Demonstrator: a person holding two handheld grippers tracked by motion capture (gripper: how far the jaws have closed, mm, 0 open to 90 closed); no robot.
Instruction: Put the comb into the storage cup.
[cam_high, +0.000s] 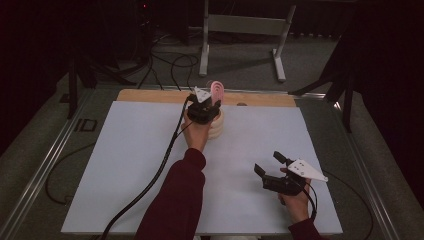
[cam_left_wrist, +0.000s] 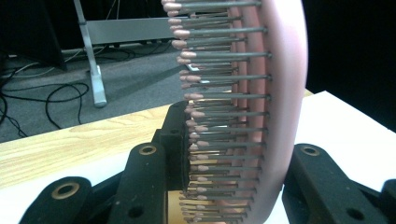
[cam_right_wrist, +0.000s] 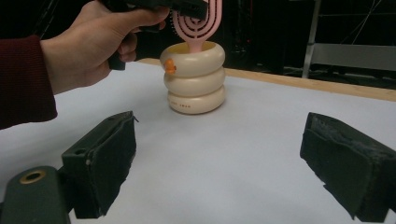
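My left gripper (cam_high: 204, 107) is shut on a pink vented hairbrush (cam_high: 218, 90) at the far middle of the table. The brush stands upright with its handle down inside a cream holder shaped like stacked rings (cam_high: 216, 127). In the left gripper view the brush's bristles (cam_left_wrist: 219, 93) run between the two black jaws. The right gripper view shows the brush (cam_right_wrist: 196, 23) entering the holder (cam_right_wrist: 194, 79), which bears a small orange mark. My right gripper (cam_high: 268, 163) rests low at the near right, open with nothing between its pads (cam_right_wrist: 107, 158).
A white sheet (cam_high: 130, 170) covers the table, with a wooden strip (cam_high: 150, 95) along the far edge. Behind it a grey metal frame (cam_high: 240, 25) stands on the floor among black cables (cam_high: 170, 60). The left gripper's cable (cam_high: 150, 185) trails across the sheet.
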